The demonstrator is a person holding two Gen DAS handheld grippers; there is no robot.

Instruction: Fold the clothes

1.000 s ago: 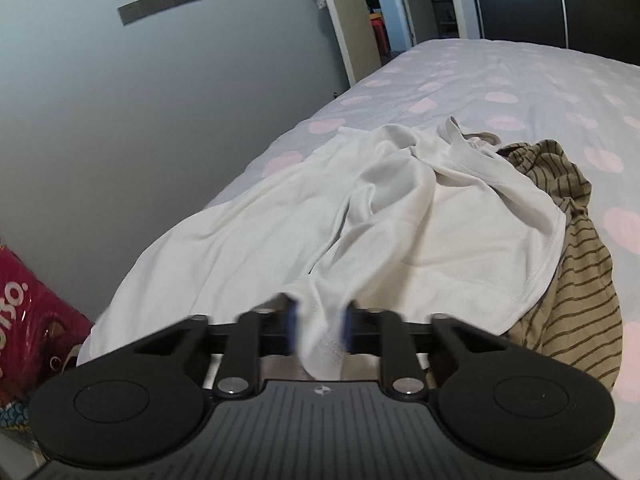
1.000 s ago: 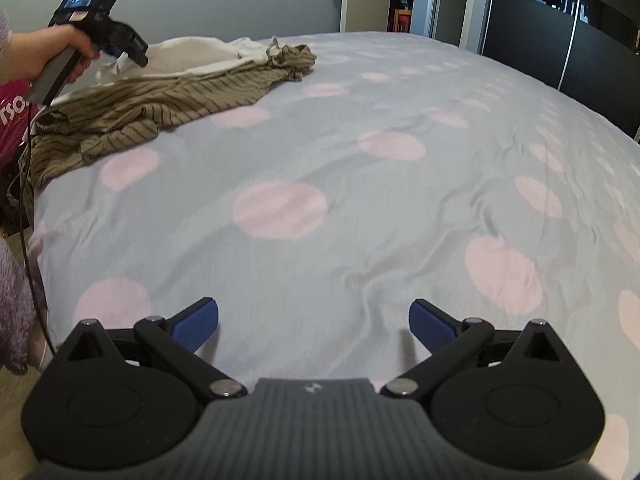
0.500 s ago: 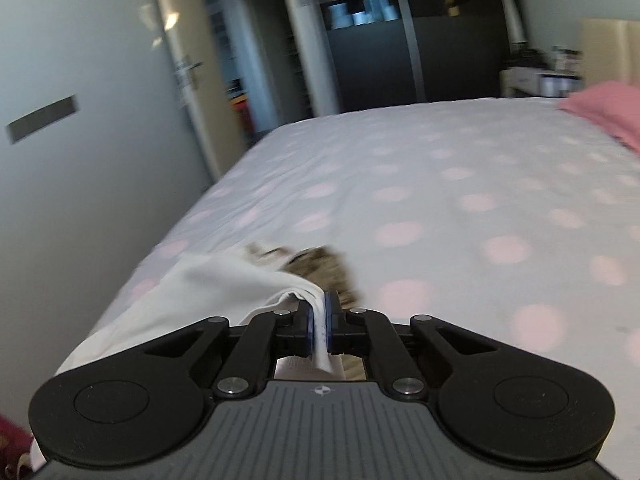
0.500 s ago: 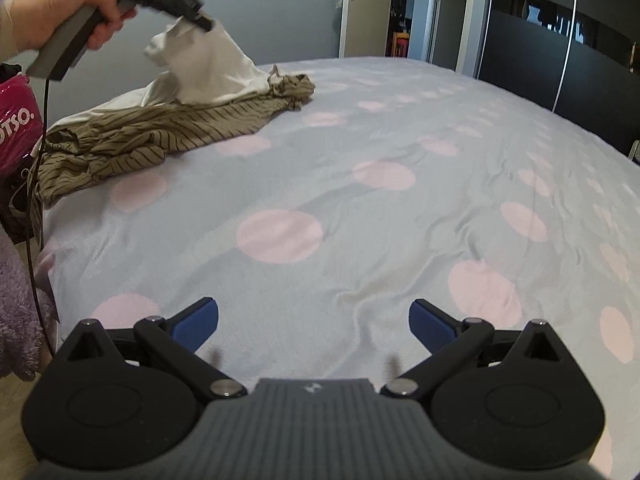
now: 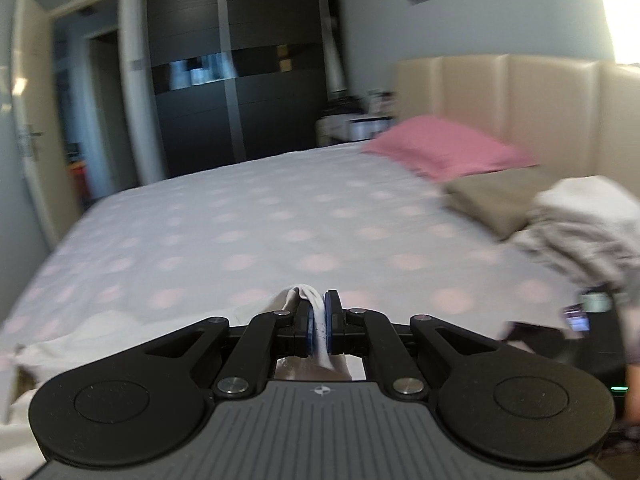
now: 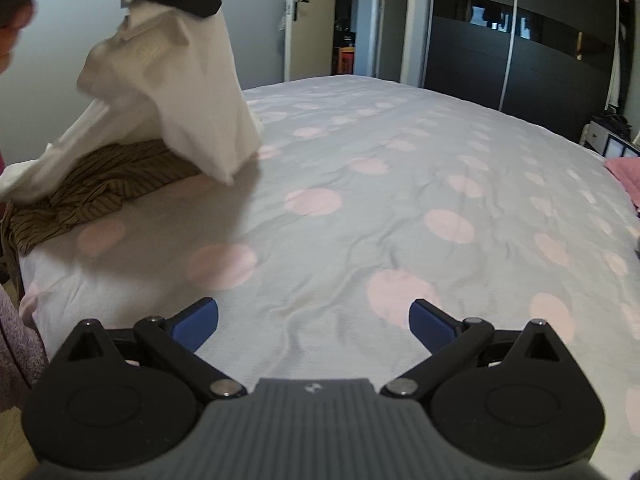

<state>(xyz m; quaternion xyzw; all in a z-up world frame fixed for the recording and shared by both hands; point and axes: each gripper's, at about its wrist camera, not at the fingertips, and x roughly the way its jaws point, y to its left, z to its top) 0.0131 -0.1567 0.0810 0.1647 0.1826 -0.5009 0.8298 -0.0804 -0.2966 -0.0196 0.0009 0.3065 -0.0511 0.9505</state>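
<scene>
At upper left, the left gripper (image 6: 128, 0) pinches the white shirt (image 6: 176, 96) aloft; next, the spread right gripper (image 6: 314, 322) should probably catch another edge.

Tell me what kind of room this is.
A bedroom, most likely: a wide bed under a dotted cover, a padded headboard with a pink pillow against it, and a dark sliding wardrobe opposite.

White garment (image 6: 176, 92) is lifted by one pinched edge at 11 o'clock in the right wrist view, hanging in a crumpled drape with its lower part trailing onto the bed. Brown striped garment (image 6: 92, 188) lies bunched flat at 9 o'clock, partly under the white one, near the bed's corner.
</scene>
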